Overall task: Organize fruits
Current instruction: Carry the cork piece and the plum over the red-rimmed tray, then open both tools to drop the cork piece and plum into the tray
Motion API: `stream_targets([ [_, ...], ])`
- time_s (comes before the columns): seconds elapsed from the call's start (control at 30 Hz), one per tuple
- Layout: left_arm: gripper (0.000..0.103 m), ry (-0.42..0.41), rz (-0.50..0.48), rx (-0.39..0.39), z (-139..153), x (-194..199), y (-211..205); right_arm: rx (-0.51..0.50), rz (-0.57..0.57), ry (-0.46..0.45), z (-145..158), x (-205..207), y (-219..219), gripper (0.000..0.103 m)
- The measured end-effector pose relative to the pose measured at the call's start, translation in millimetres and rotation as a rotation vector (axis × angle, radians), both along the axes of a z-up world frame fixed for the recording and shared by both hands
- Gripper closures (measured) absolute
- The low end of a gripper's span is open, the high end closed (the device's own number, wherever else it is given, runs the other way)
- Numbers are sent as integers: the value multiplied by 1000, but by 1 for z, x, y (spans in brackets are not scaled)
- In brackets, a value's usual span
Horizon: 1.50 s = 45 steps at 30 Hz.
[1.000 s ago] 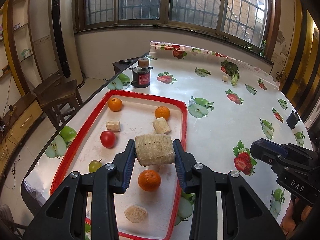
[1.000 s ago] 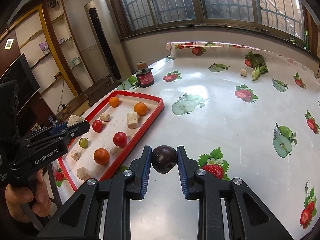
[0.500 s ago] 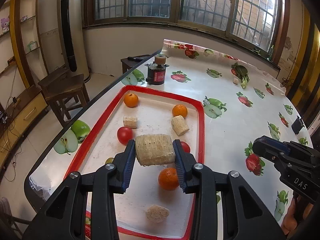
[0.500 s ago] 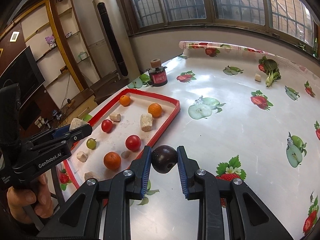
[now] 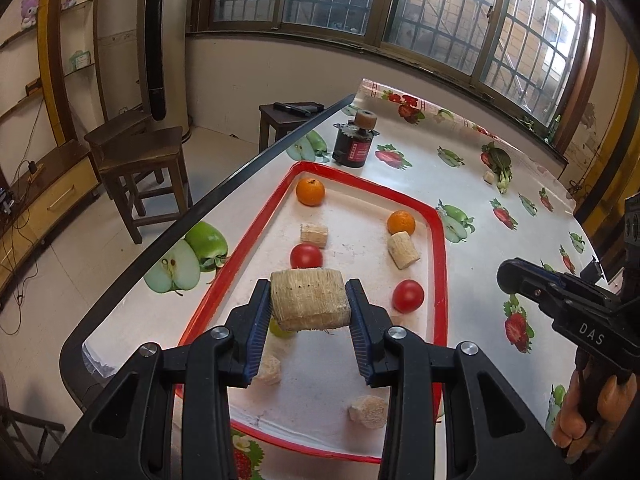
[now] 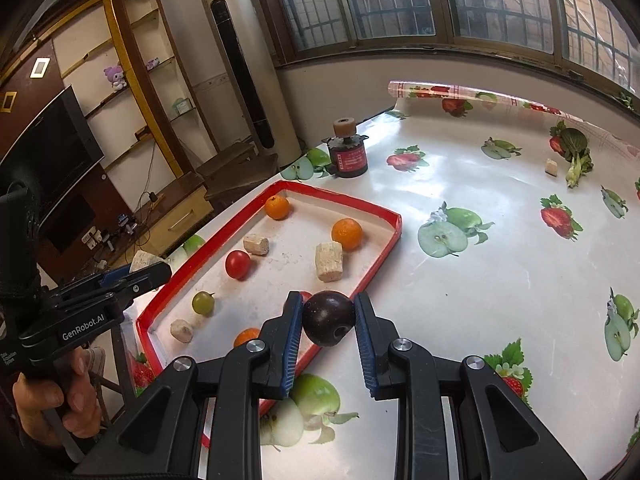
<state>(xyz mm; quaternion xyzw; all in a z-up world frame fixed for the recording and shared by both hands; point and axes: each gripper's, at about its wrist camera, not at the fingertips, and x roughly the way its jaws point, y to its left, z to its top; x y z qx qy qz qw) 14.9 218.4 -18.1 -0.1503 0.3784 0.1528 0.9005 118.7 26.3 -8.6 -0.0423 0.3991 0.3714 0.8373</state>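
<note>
left tool point(image 5: 308, 306): pinching a pale, fibrous, block-shaped chunk point(image 5: 308, 300) by its two short sides; the chunk hangs above the near half of the tray, clear of the floor.
right tool point(image 6: 328, 320): pressed onto a dark purple round plum point(image 6: 329, 318), one pad on each flank; the stem dimple faces the camera.
tray: a shallow white tray with a red rim point(image 5: 439, 240) on the tabletop point(image 6: 500, 280), which is covered in a glossy fruit-print sheet.
tray contents: two oranges point(image 5: 310, 191) at the far end, two red tomatoes point(image 5: 306, 256) mid-tray, a small green fruit point(image 6: 203, 302) near the left rim, and several pale cut stalk pieces point(image 5: 403, 250) scattered between them.
plum position: above the tray's near right rim, roughly over the edge and not yet over open floor.
off-tray items: a dark cylindrical container with a cork-like top point(image 6: 347, 152) beyond the tray's far end; a leafy green vegetable point(image 6: 576, 152) well apart at the far right.
step in hand (judged): bringing both held items in over the tray for placing.
how to do it well: carry the plum further inward, past the rim, to a bare patch of floor; lower it until it touches before spreading the pads, since a round fruit let go from height will likely roll into the tomatoes.
chunk: set it flat side down in a gap between fruits; its squared faces should keep it still.
risk: the two tools work close together over one tray, so stagger the two placements.
</note>
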Motion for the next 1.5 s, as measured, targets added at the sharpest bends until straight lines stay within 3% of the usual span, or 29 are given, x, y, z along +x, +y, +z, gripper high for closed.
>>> stream_targets([
  [0.5,68,47,-68,-73,-25,8,-10,-5,79,29,-12,21,62,77],
  [1.1,68,146,-80,-134,-67,23,-11,-93,191,145,-74,50,137,76],
  [1.33,67,145,-76,-101,-68,22,-15,-125,198,159,-89,54,143,74],
  [1.5,58,153,-81,-82,-67,21,-21,-131,208,148,-84,51,143,70],
])
